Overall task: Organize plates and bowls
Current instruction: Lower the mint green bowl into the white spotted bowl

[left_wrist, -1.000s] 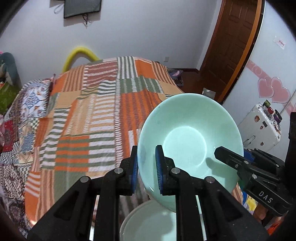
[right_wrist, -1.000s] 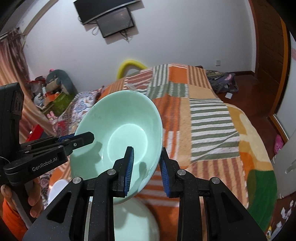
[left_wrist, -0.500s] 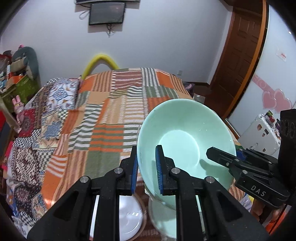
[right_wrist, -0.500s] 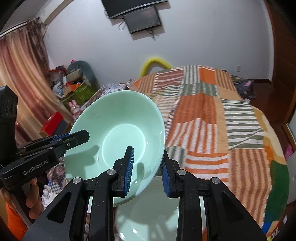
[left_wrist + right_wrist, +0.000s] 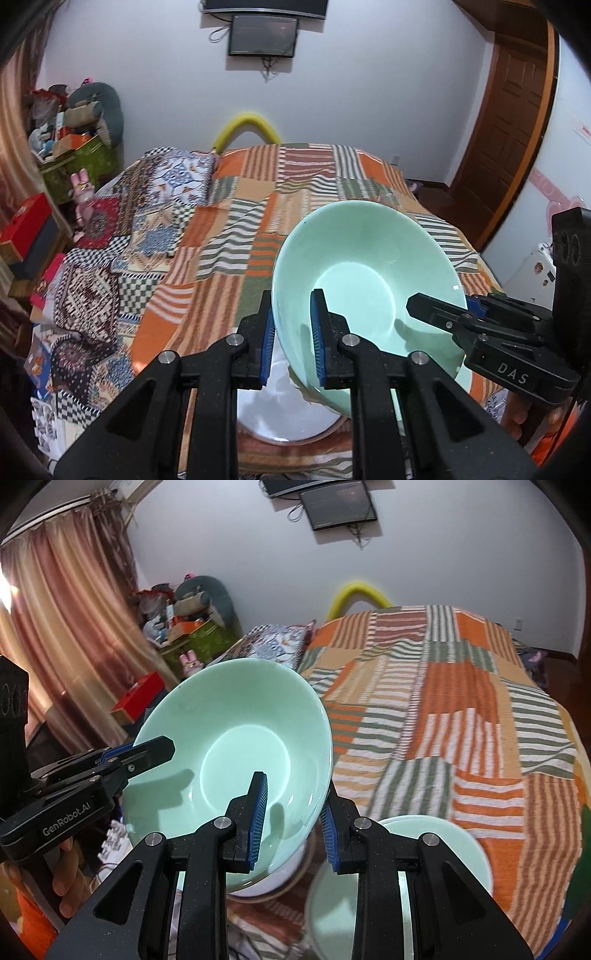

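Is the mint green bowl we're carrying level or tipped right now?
Tipped. The mint green bowl is held off the bed by the left gripper and right gripper, its empty inside facing both cameras.

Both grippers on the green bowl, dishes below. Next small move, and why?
Probably lower it straight down. The green bowl hangs tilted, its rim clamped by the left gripper and right gripper, directly above a white dish on the bed; a second green dish sits to its right.
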The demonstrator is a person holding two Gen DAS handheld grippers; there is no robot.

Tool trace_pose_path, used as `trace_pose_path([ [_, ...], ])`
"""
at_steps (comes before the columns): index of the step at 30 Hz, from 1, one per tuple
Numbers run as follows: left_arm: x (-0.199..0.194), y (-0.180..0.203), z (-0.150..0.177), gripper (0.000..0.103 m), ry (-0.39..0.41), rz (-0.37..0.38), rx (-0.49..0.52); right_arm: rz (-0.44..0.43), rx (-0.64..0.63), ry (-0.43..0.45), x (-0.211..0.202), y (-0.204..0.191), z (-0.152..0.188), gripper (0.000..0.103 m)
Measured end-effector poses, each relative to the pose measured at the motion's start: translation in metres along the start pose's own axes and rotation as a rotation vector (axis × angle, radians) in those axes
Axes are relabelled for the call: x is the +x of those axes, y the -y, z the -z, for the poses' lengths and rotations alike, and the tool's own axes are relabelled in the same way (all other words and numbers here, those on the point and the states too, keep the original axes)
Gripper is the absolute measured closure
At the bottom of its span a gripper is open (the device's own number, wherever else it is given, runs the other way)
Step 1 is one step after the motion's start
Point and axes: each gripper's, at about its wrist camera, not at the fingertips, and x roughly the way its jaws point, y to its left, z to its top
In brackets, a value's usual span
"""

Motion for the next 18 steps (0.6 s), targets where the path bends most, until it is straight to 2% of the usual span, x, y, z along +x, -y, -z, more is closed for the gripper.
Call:
trace_pose_path([
  [9, -0.002, -0.036, 0.025, 0.086, -0.027, -0.033, -0.057, -0.044, -0.044, -0.041, 0.017, -0.028, 0.010, 0.078],
  [18, 0.016, -0.055, 0.047, 0.086, -0.084, -0.023, -0.107, -0.043, -0.053, -0.086, 0.033, -0.038, 0.022, 0.078],
])
